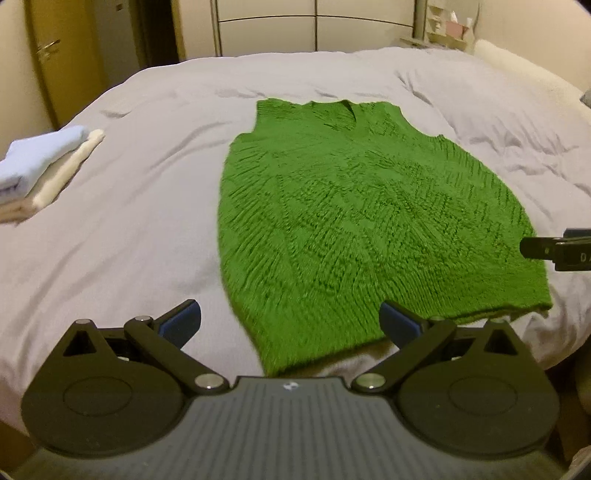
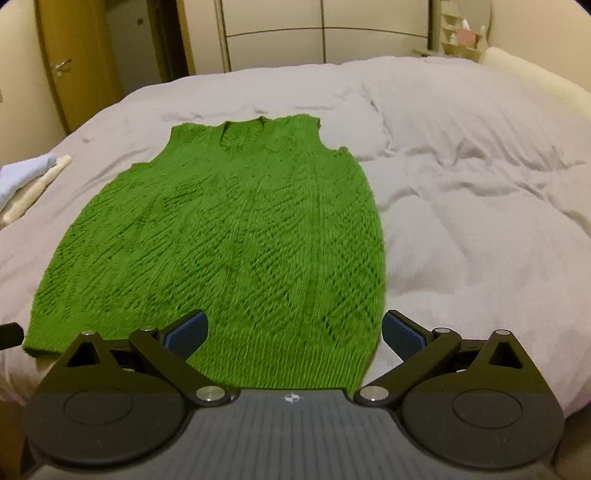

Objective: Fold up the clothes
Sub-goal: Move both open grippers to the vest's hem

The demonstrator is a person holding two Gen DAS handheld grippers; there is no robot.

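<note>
The green vest (image 1: 369,221) lies spread flat on the bed (image 1: 129,221), ready for folding; left claw (image 1: 291,321) and right claw (image 2: 293,332) hover wide apart over its hem, empty.

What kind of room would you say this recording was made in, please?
Most likely a bedroom. A green knitted sleeveless vest lies flat on a wide bed under a rumpled pale grey duvet. Beyond it stand a panelled cream wardrobe and a wooden door with a brass handle.
</note>
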